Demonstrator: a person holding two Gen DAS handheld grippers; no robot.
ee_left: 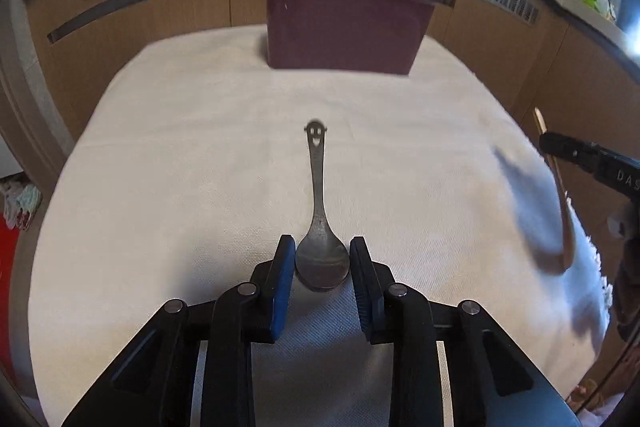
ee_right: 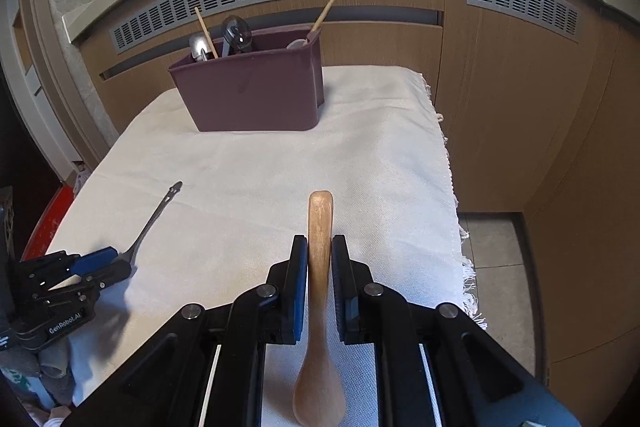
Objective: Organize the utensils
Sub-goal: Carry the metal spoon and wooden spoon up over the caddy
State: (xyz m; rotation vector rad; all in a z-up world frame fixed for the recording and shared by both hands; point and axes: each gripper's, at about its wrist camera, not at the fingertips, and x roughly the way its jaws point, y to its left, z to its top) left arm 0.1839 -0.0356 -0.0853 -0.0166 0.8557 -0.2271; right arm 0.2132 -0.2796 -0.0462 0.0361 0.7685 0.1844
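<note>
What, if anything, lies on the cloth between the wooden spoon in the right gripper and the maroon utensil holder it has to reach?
Nothing visible. The right gripper is shut on the wooden spoon, and only bare white cloth lies ahead up to the maroon utensil holder. The metal spoon lies off to the left.

Only a couple of readable bits here. The black plastic left gripper [ee_right: 116,261], seen from the right wrist camera, has "GenRobot.AI" in white on its body. The black right gripper [ee_left: 546,143] at the left view's edge shows just "DAS", cut off.
</note>
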